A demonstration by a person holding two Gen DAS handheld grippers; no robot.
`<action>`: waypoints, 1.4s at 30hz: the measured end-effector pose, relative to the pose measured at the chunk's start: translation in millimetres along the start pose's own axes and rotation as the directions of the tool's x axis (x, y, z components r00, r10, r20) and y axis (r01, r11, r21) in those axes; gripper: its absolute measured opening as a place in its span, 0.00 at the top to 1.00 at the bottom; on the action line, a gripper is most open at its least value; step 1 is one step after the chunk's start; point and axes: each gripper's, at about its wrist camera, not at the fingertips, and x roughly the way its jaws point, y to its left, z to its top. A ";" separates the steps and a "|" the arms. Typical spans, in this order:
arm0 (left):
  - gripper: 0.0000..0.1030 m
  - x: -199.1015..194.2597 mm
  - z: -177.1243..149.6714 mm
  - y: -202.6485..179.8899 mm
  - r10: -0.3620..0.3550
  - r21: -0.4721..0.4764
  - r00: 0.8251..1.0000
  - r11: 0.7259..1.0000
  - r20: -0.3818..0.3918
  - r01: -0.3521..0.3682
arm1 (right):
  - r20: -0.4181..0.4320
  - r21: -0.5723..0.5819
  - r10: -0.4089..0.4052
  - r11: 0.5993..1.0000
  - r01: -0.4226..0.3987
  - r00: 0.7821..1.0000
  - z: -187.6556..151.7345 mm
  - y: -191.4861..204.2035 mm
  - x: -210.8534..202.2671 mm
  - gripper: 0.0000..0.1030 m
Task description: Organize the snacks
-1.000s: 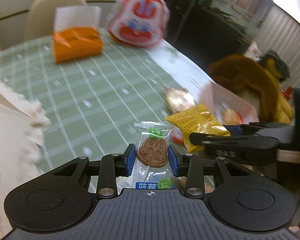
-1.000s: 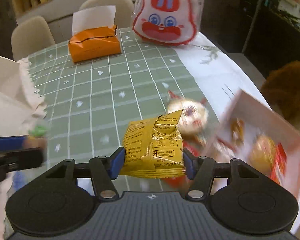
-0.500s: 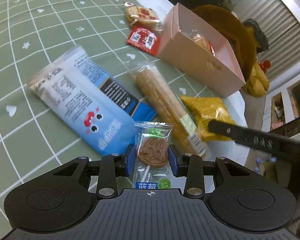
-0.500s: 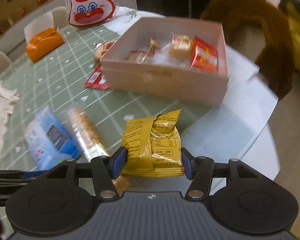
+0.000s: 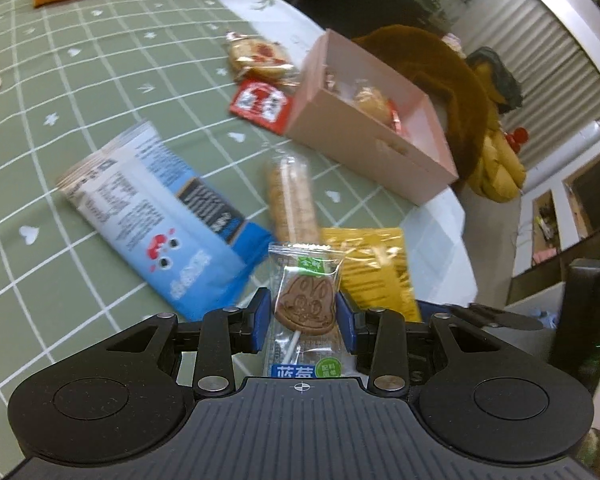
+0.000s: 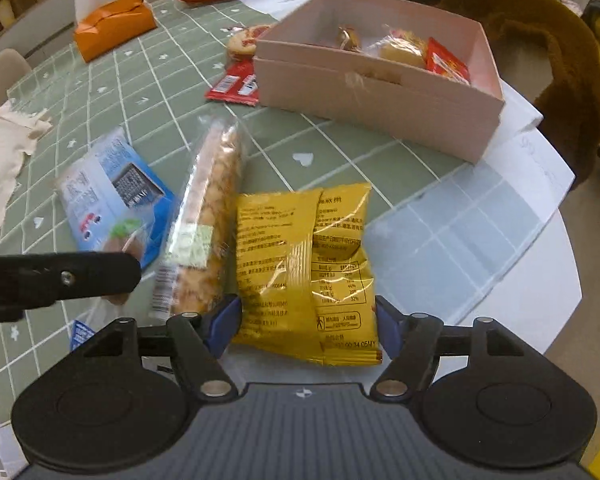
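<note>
Where legible, "蓝莓" on lollipop wrapper (image 5: 306, 368)

Left hand-held gripper (image 5: 303, 314) clamps wrapped bunny lollipop (image 5: 306, 304) above blue packet (image 5: 156, 220), yellow packet (image 5: 374, 268).

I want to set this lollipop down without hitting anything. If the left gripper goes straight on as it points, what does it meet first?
Probably the yellow packet and the long biscuit pack lying just ahead of the left gripper and its lollipop, though depth is unclear.
</note>
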 end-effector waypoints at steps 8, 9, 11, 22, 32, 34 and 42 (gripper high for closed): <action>0.60 -7.8 4.2 10.7 0.016 -0.014 1.000 1.000 0.012 -0.016 | 0.018 0.022 -0.008 1.000 0.007 1.000 1.4 14.2 7.1 0.25; 0.60 -9.1 5.9 13.7 0.017 -0.023 1.000 1.000 0.015 -0.017 | 0.023 0.026 0.000 1.000 0.000 1.000 2.8 16.1 8.2 0.24; 0.60 -11.2 8.1 15.2 0.017 -0.025 1.000 1.000 0.017 -0.017 | 0.027 0.034 0.031 0.999 -0.031 0.999 5.9 17.0 8.6 0.25; 0.60 19.5 1.1 -9.7 -0.074 0.065 0.995 0.995 -0.060 0.078 | 0.056 0.111 0.011 0.994 -0.017 0.998 17.3 -34.9 -7.6 0.25; 0.61 11.0 17.3 15.2 0.058 0.044 0.998 0.997 -0.008 -0.058 | 0.059 0.114 -0.020 0.993 0.013 0.998 14.1 -27.2 0.5 0.25; 0.61 4.4 18.7 27.8 0.063 0.001 0.998 0.998 0.004 -0.063 | 0.067 0.111 -0.016 0.994 0.009 0.998 14.6 -20.8 1.8 0.25; 0.61 -18.0 20.5 43.8 0.047 -0.051 0.998 0.998 0.035 -0.045 | 0.088 0.070 0.017 0.997 -0.023 0.996 22.4 19.3 9.8 0.25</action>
